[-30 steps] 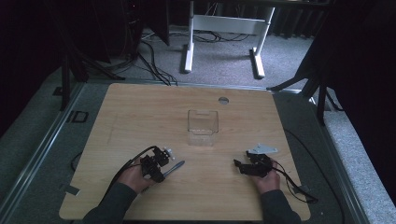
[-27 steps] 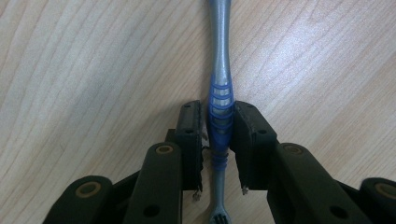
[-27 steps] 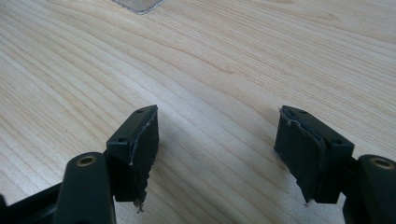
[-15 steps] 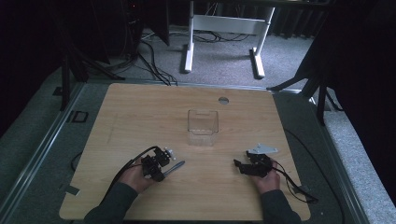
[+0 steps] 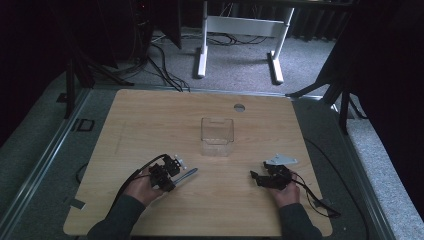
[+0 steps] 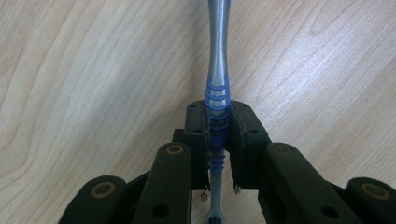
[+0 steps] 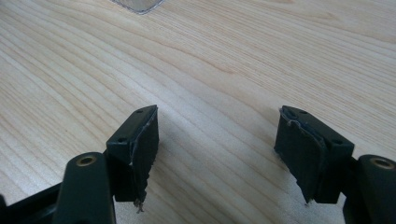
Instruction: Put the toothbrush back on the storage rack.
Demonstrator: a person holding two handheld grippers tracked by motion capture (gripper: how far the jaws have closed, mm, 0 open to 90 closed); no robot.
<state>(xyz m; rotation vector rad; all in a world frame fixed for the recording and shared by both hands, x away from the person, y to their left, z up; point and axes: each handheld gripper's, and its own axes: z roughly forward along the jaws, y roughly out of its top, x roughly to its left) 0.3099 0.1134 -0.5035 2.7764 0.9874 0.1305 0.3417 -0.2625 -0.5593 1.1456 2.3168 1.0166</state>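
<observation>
The left tool [image 6: 218,135] is clenched on the toothbrush [image 6: 218,60], its jaws having just been closing around the blue ribbed grip section. The toothbrush lies low over the wooden counter [image 5: 150,120], near the front left, its silver handle pointing away from the jaws toward the clear container [image 5: 217,136] at the counter's centre.

Recommended procedure: confirm that both pads bear squarely on the ribbed section before lifting. Raise the toothbrush level, then tip it upright only once above the container rim, which is thin and probably light.

The right tool [image 7: 217,154] rests released, jaws wide apart over bare wood; it appears available to steady the container.
</observation>
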